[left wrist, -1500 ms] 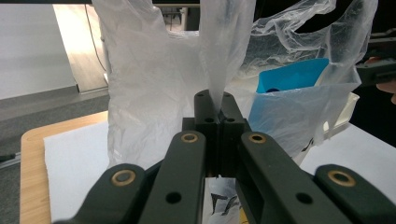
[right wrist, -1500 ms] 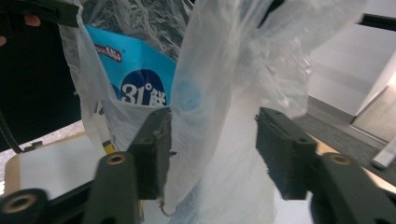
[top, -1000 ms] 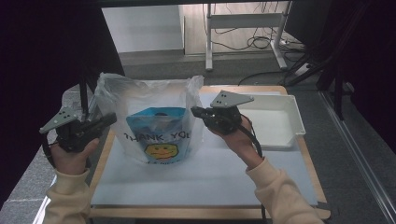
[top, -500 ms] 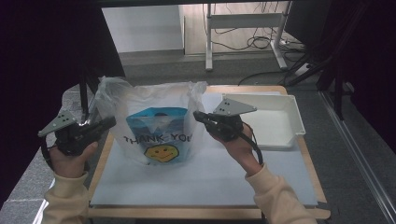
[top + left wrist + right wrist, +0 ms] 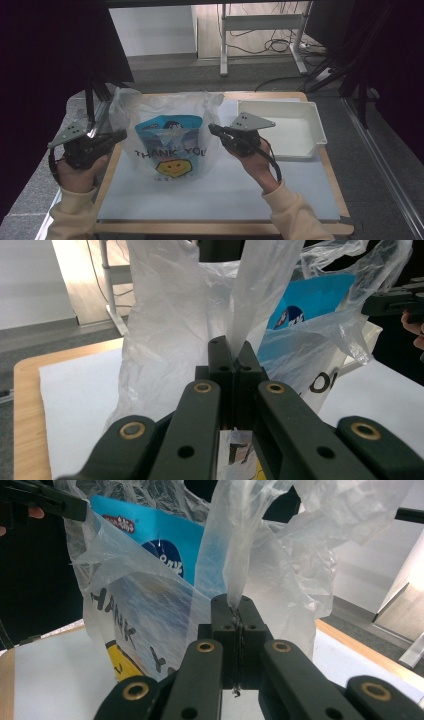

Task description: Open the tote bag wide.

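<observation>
My left tongs (image 5: 232, 347) are clamped on one handle of the plastic bag (image 5: 167, 135), and my right tongs (image 5: 235, 605) are clamped on the other handle. The bag stands on the bench (image 5: 220, 227), between my hands, with a blue packet (image 5: 170, 127) inside.

The high view looks forward and down from above the person's side, far enough to take in the whole table (image 5: 220, 210). Each gripper view sits just behind its own jaws and looks along them, very near the plastic bag (image 5: 175, 340) directly ahead. Both gripper views and the high view share this bag (image 5: 170, 125); each gripper view catches the other gripper beyond it.
</observation>
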### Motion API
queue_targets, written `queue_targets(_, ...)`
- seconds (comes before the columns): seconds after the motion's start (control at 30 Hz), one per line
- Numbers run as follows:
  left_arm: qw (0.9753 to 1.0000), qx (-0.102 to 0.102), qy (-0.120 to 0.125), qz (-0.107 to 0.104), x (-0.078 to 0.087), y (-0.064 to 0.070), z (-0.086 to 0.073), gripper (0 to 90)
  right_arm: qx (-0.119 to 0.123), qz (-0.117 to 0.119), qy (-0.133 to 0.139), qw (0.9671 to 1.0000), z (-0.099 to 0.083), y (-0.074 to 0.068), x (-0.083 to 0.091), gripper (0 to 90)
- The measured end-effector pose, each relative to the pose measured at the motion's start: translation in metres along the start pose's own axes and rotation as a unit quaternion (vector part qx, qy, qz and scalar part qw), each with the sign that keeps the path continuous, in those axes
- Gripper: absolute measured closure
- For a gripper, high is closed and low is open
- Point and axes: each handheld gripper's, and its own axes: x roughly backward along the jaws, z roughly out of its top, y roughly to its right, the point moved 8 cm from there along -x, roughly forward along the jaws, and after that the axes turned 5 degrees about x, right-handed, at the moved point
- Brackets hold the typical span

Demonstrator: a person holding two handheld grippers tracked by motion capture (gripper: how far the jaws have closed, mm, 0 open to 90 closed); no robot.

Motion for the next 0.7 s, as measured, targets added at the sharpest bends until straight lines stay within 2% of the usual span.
queue_targets(0.7,0.9995,0.011,-0.027,0.013,-0.009,-0.003,-0.024,89.7,-0.027,0.009,-0.003,0.9996,-0.026,0.0,-0.006,88.6)
